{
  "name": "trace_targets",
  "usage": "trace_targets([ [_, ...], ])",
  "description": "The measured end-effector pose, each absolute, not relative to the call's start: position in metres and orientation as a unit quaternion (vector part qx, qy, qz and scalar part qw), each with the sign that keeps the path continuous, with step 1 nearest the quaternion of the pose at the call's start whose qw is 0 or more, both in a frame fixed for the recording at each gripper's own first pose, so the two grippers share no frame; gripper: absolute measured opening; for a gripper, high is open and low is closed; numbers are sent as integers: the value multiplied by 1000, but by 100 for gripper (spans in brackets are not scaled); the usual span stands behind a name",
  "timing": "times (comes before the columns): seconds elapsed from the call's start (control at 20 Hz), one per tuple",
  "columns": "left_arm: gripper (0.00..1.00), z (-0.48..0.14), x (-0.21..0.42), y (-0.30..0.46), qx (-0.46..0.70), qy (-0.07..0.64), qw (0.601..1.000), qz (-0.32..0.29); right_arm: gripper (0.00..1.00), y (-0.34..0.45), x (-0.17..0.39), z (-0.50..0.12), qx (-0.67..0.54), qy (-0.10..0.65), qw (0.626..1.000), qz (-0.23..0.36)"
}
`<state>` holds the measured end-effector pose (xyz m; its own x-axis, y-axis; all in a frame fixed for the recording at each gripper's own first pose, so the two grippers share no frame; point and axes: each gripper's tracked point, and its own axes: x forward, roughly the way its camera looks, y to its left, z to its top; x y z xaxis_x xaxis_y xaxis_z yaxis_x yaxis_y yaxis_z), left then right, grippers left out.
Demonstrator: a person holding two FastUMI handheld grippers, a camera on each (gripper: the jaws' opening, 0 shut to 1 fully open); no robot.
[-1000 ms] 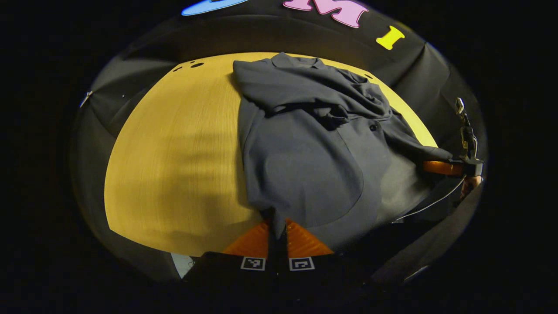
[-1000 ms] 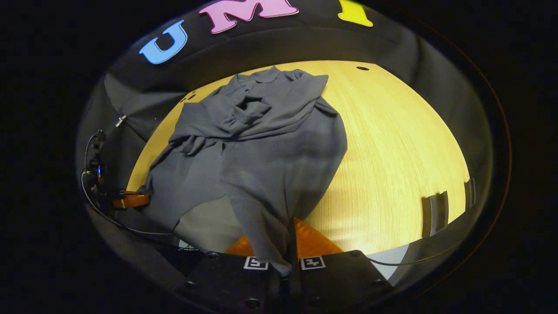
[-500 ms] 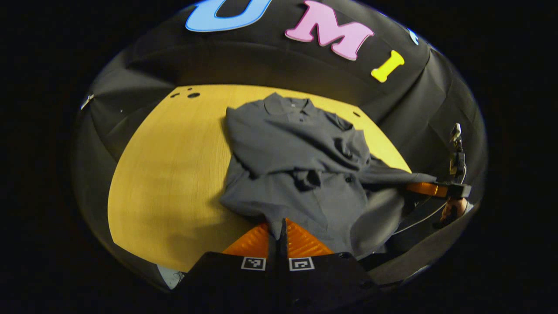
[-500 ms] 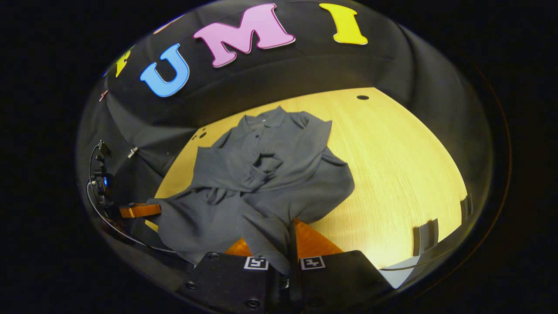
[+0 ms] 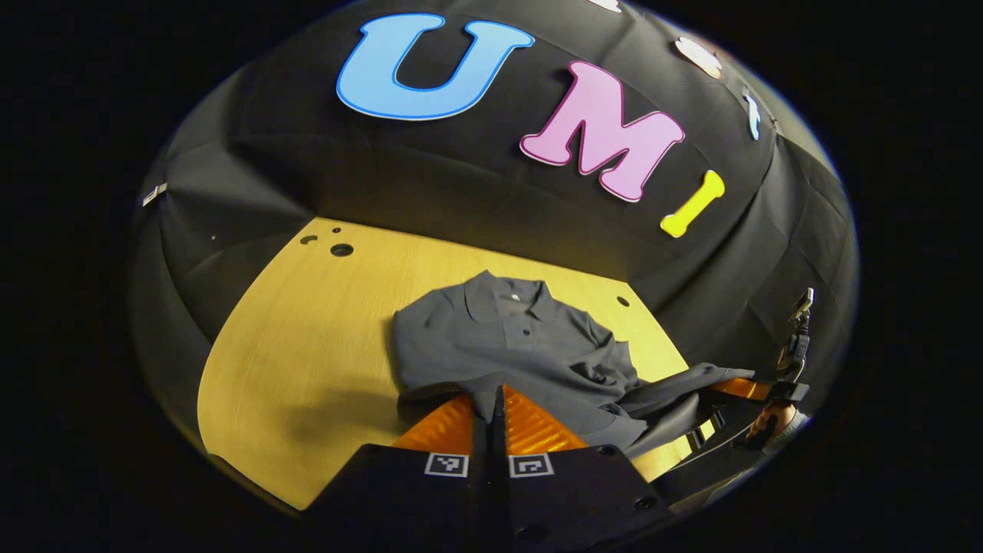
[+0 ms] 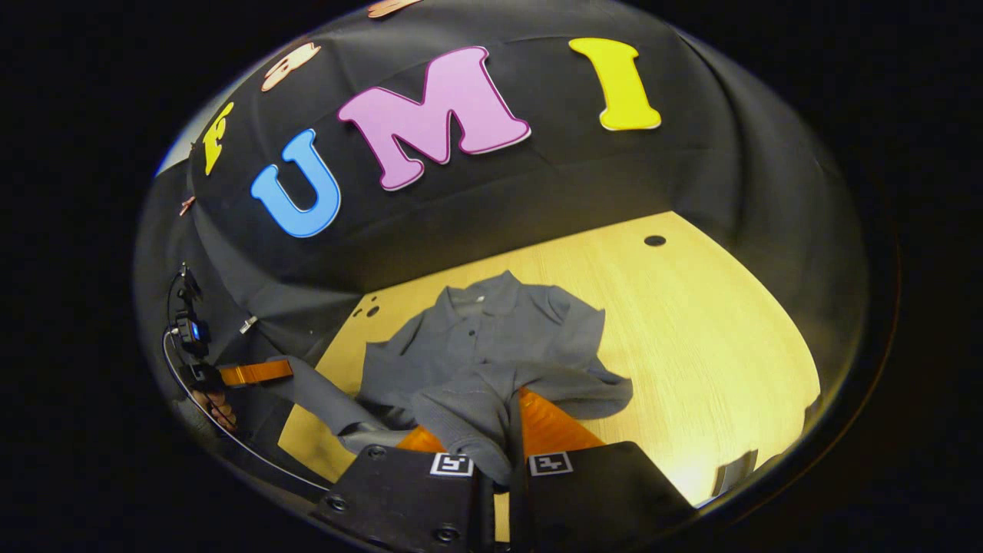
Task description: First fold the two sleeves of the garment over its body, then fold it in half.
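Note:
A dark grey polo shirt (image 5: 522, 349) lies on the yellow wooden table (image 5: 307, 346), collar toward the far wall. Its sleeves are folded over the chest. My left gripper (image 5: 490, 407) is shut on one bottom corner of the shirt, held above the body. The right gripper (image 6: 513, 415) is shut on the other bottom corner, and the cloth (image 6: 476, 407) drapes over its left finger. The hem hangs lifted between the two grippers. In the left gripper view the other gripper (image 5: 741, 388) shows at far right, still pinching the hem. In the right gripper view the other gripper (image 6: 257, 372) shows at far left.
Black cloth walls close the booth behind and beside the table. Small holes mark the tabletop near its far corners (image 5: 342, 250) (image 6: 654, 240). A hand (image 6: 219, 407) and a cable trail below the far gripper. Bare tabletop lies to the right of the shirt (image 6: 714, 353).
Both grippers have carried the lower hem up and forward over the shirt toward the collar. The shirt now looks shorter, and more of the back wall is in view.

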<state>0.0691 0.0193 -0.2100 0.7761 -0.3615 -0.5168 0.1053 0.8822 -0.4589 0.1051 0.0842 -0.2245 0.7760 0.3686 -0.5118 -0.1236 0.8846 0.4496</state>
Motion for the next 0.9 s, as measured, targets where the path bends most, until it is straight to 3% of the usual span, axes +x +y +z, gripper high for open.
trace_targets([
  [0.25,5,-203,130,24,-218,282,927,-113,12,90,171,-215,186,284,931,136],
  [0.3,5,-204,140,26,-223,279,928,-108,21,90,183,-216,188,281,931,134],
  [0.9,5,-274,258,44,-223,297,927,-50,21,85,299,-291,182,313,927,97],
])
